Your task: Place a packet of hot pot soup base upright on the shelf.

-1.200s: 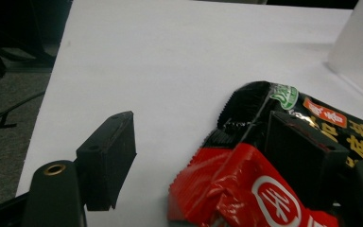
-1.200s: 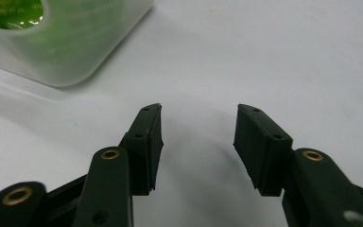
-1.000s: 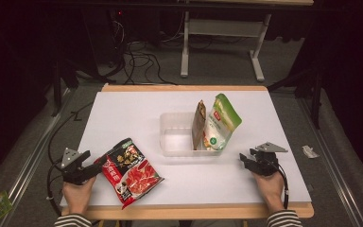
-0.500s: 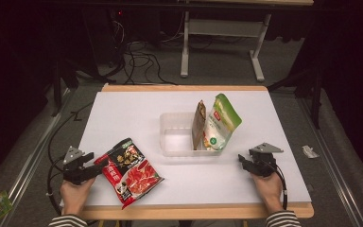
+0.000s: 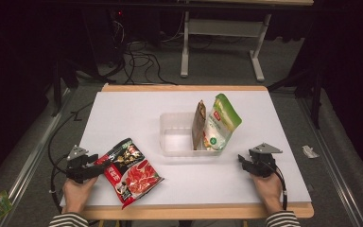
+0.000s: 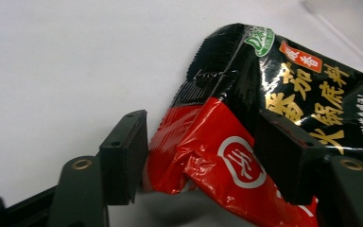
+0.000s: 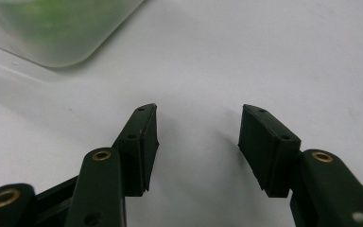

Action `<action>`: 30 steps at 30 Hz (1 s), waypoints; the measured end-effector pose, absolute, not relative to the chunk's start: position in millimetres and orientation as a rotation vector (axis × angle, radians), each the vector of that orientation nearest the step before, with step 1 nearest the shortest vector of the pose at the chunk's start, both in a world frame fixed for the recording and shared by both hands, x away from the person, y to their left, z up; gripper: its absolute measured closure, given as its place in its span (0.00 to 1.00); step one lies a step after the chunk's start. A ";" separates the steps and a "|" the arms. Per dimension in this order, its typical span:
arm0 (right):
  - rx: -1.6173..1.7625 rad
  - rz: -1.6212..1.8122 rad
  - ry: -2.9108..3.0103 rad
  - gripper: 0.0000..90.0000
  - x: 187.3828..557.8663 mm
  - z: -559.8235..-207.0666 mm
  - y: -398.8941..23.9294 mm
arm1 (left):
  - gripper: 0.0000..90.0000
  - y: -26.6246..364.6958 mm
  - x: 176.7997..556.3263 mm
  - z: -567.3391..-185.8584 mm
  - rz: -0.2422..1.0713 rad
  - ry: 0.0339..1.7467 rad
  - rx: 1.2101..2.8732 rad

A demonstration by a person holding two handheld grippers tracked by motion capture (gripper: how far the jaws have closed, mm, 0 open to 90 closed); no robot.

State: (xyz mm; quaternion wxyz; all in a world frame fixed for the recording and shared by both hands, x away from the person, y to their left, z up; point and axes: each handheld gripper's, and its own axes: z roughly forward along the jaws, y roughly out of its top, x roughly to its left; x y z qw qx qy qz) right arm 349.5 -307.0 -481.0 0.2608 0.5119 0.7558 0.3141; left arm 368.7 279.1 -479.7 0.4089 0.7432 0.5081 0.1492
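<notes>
red-and-black foil sauce packet [image 6: 246, 142] lies flat left of the clear plastic tray [image 5: 175, 142], its corner between the left gripper [image 6: 201, 156] jaws, which have just been closing, pads not yet pressing. left hand [image 5: 78, 194] low, gripper level; right gripper [image 7: 198, 142] open, empty, right of the tray.

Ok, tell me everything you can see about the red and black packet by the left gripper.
The red and black packet is a glossy, crinkled foil pouch with gold characters, a green logo and a food picture. It lies flat near the table's front-left edge. Its corner sits between the closing jaws of the left hand-held gripper; the pads don't visibly press it.
</notes>
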 end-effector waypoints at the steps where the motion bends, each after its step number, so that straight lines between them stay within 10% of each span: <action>1: 1.386 0.850 2.046 0.53 349.5 -481.0 -307.0 | 0.43 278.3 369.3 -479.8 0.372 1.276 1.874; 30: 1.378 0.845 2.048 0.53 349.6 -481.1 -307.3 | 0.95 279.5 365.4 -463.8 0.256 1.235 1.884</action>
